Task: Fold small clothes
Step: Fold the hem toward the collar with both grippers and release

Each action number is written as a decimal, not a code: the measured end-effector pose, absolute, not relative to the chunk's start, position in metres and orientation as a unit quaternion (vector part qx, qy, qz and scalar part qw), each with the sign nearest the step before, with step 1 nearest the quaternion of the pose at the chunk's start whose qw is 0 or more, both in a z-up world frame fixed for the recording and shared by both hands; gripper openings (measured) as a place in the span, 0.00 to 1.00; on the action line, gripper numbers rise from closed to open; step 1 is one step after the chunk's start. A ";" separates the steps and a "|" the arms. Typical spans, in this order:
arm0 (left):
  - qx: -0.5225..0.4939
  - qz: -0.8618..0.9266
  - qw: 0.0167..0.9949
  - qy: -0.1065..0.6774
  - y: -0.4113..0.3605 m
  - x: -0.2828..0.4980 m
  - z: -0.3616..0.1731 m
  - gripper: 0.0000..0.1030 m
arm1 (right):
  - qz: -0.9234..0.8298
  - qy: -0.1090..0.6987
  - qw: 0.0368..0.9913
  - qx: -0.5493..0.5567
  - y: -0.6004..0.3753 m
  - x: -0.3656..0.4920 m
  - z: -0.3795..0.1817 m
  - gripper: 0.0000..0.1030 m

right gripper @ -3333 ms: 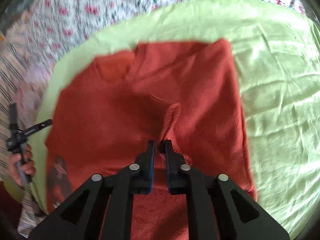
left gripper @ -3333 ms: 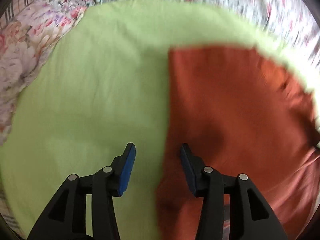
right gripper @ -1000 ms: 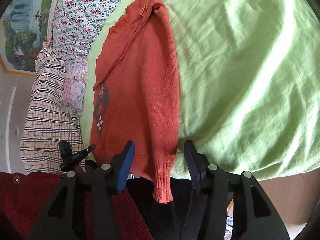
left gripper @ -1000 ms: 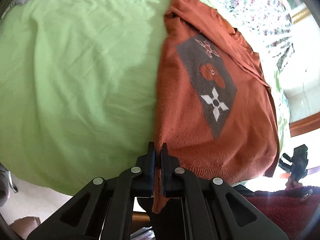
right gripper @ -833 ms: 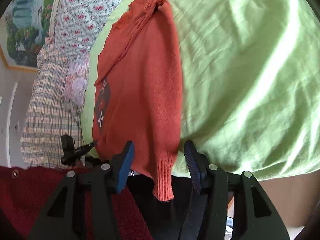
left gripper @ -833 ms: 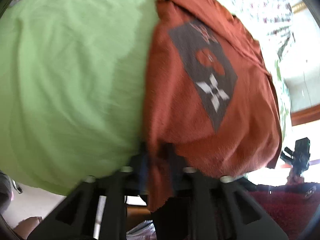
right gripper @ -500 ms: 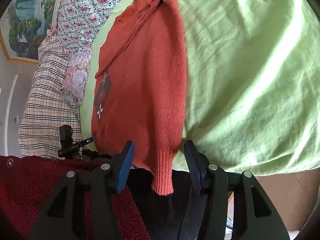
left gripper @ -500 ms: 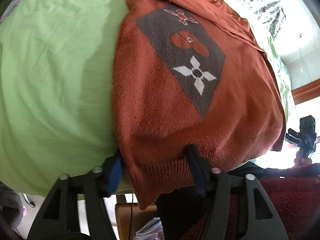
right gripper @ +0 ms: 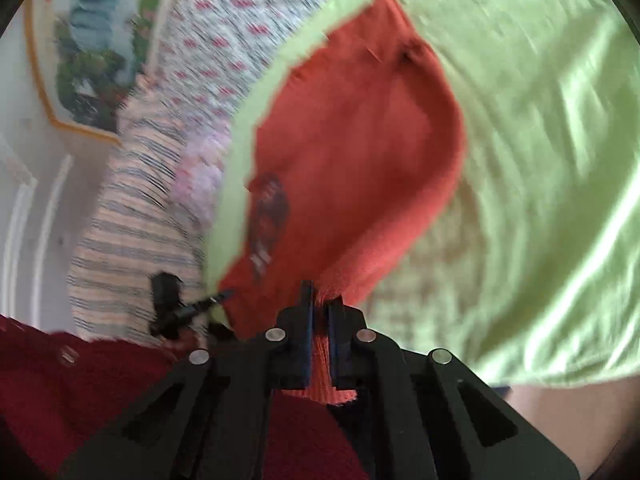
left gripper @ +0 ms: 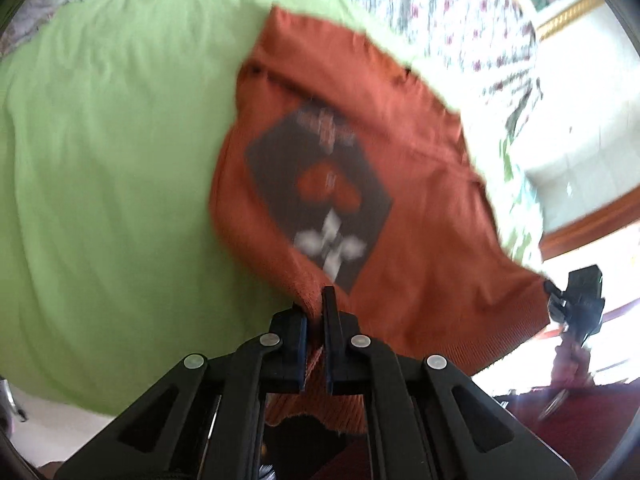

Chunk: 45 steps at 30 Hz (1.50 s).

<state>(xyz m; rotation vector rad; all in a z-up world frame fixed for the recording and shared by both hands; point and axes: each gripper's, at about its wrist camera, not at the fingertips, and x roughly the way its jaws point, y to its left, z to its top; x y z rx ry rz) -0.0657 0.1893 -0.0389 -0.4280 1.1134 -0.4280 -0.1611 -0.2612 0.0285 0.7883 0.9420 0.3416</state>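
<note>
A small orange knit sweater (left gripper: pixel 420 184) with a dark diamond patch (left gripper: pixel 320 196) lies on a light green sheet (left gripper: pixel 104 152). My left gripper (left gripper: pixel 315 304) is shut on the ribbed hem at one bottom corner and lifts it off the sheet. My right gripper (right gripper: pixel 319 300) is shut on the ribbed hem at the other bottom corner of the sweater (right gripper: pixel 352 152), also raised. The right gripper also shows far right in the left wrist view (left gripper: pixel 576 296). Both views are motion-blurred.
Floral bedding (left gripper: pixel 424 4) lies beyond the green sheet (right gripper: pixel 552 160). A striped cloth (right gripper: pixel 132 216) and a framed picture (right gripper: pixel 92 52) are at the left of the right wrist view. The person's dark red garment (right gripper: pixel 80 384) is close below. The bed edge runs near the grippers.
Both grippers have closed on the sweater's hem corners; half a second ago both were open around the hem. The hem is now lifted and the sweater's lower part pulled up.
</note>
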 end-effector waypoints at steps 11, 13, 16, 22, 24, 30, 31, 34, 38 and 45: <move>-0.217 -0.188 0.874 0.392 0.189 0.066 0.040 0.03 | 0.139 0.350 0.852 0.364 -0.299 -0.052 0.075 0.07; -0.216 -0.176 0.879 0.387 0.184 0.094 0.040 0.03 | 0.130 0.343 0.860 0.356 -0.311 -0.023 0.078 0.07; -0.225 -0.161 0.880 0.387 0.178 0.136 0.039 0.03 | 0.111 0.343 0.864 0.352 -0.326 0.020 0.076 0.07; -0.216 -0.136 0.876 0.409 0.160 0.204 0.017 0.03 | 0.080 0.372 0.859 0.342 -0.351 0.090 0.054 0.07; -0.221 -0.126 0.872 0.418 0.162 0.220 0.007 0.03 | 0.072 0.380 0.855 0.344 -0.359 0.106 0.047 0.07; -0.252 -0.094 0.851 0.451 0.174 0.256 -0.027 0.05 | 0.060 0.406 0.846 0.340 -0.370 0.147 0.024 0.07; -0.252 -0.087 0.846 0.461 0.173 0.260 -0.035 0.05 | 0.053 0.415 0.844 0.335 -0.371 0.154 0.018 0.08; -0.255 -0.074 0.830 0.491 0.172 0.267 -0.053 0.14 | 0.025 0.450 0.834 0.320 -0.373 0.170 0.000 0.09; -0.244 -0.103 0.830 0.490 0.160 0.236 -0.044 0.46 | 0.012 0.427 0.845 0.320 -0.374 0.154 0.013 0.13; -0.142 -0.172 0.813 0.538 0.081 0.184 -0.061 0.50 | 0.088 0.423 0.859 0.274 -0.322 0.113 0.035 0.16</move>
